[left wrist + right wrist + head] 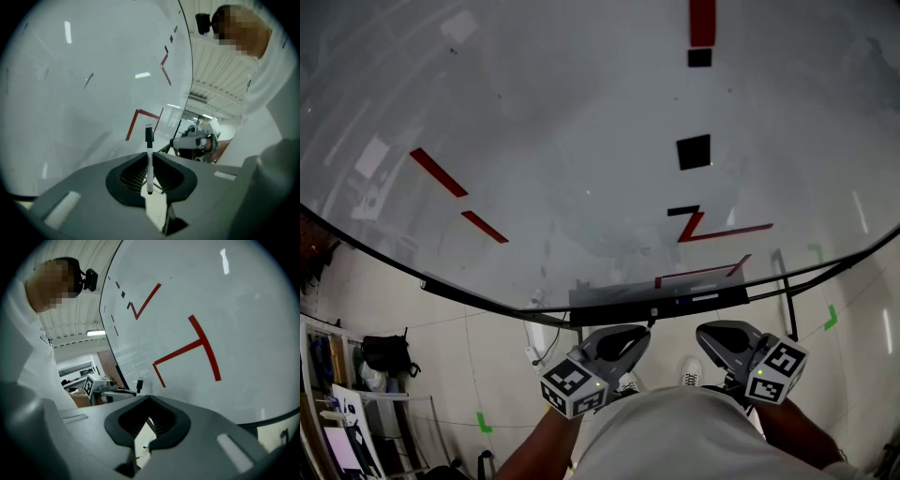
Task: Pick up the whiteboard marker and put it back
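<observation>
Above pale floor (394, 300), whiteboard (581, 112); marker (149, 159) in fingers (129, 176)

A lab or workshop: tape-marked whiteboard (553, 103); green floor marks (484, 423); cluttered shelving (333, 403).

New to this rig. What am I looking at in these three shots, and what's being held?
There is no robot here: a person holds a pair of tongs in each hand, and each pair carries its own camera. The head view looks down from the person's head at a whiteboard with red lines and black squares. The other two pictures each look along one pair of tongs. The left tongs are shut on a whiteboard marker, which stands upright in that view. The right tongs are shut and empty.
</observation>
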A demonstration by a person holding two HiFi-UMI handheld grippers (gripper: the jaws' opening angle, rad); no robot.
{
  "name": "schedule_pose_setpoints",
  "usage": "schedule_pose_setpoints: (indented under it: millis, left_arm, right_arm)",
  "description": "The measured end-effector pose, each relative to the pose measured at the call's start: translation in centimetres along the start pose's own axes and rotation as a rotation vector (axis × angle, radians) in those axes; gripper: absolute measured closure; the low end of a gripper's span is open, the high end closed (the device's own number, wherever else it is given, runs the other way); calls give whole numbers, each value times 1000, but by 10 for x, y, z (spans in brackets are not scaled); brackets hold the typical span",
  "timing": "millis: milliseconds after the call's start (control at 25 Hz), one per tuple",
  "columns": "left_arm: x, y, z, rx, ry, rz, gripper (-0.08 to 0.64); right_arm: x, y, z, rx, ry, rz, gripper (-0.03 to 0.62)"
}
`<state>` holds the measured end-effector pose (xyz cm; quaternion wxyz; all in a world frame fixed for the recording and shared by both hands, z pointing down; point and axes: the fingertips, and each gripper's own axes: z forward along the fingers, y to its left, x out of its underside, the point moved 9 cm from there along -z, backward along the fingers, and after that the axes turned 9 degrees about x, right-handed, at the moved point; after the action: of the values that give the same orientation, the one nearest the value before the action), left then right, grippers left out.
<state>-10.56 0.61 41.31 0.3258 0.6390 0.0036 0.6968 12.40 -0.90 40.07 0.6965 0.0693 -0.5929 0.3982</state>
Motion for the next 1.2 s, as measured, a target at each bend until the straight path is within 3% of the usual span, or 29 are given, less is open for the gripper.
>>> schedule_pose_setpoints:
  millis: [120, 360, 600, 800, 1200]
  left_arm:
    - [-6, -2, -5, 46, -86, -52, 505]
    - [-13, -5, -10, 58, -113, -69, 505]
    - [-24, -23, -21, 141, -196, -61, 505]
    - [-25, -30, -31, 169, -185, -30, 505]
    - [-28, -25, -35, 157, -167, -21, 505]
  right_arm:
    - [-1, 0, -1, 9, 5, -5, 591]
    - [-5, 3, -2, 8, 5, -15, 591]
    - [-7, 4, 2, -19, -21, 44, 591]
    - [-7, 5, 4, -22, -24, 45, 591]
    - [-6, 5, 2, -11, -31, 54, 591]
